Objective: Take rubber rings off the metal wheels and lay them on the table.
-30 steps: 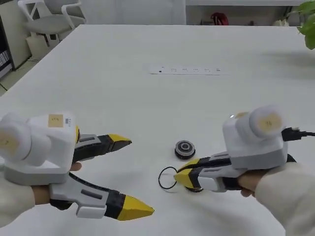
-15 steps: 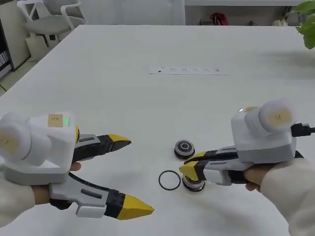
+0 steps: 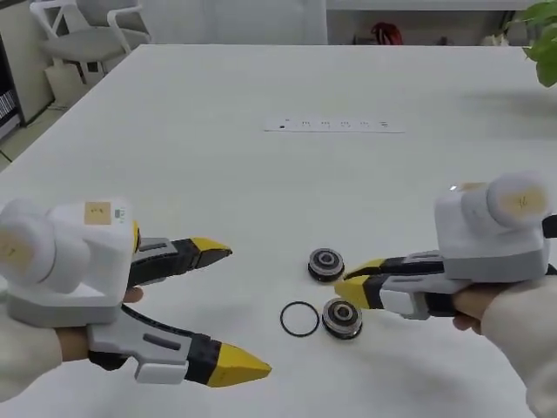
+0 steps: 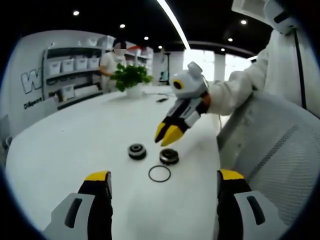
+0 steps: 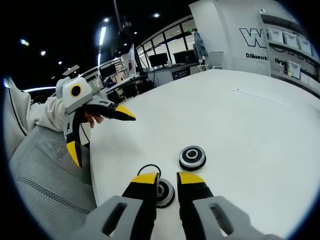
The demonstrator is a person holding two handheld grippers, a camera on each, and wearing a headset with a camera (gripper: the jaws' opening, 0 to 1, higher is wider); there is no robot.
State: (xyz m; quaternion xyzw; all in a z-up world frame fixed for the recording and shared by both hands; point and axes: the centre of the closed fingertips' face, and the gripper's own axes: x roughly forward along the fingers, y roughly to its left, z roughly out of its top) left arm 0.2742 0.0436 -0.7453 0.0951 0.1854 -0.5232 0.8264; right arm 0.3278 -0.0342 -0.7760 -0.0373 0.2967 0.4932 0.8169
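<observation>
Bright, even overhead light. The white table (image 3: 261,174) reads almost flat, with a faint soft shadow under the nearer wheel (image 3: 341,318). The head view is sharp. Both gripper views bend strongly at their edges, the strip light (image 4: 172,20) flares against a dark ceiling, and backgrounds look soft.

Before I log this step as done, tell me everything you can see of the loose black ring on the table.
The ring is a thin black loop, rubber by its look, round and unbroken, lying flat on the white table, which shows through its middle. It sits on no wheel, close beside the nearer metal wheel; a narrow gap seems to part them. The right gripper hovers by that wheel, the left gripper stands off to the side; neither touches the ring.
</observation>
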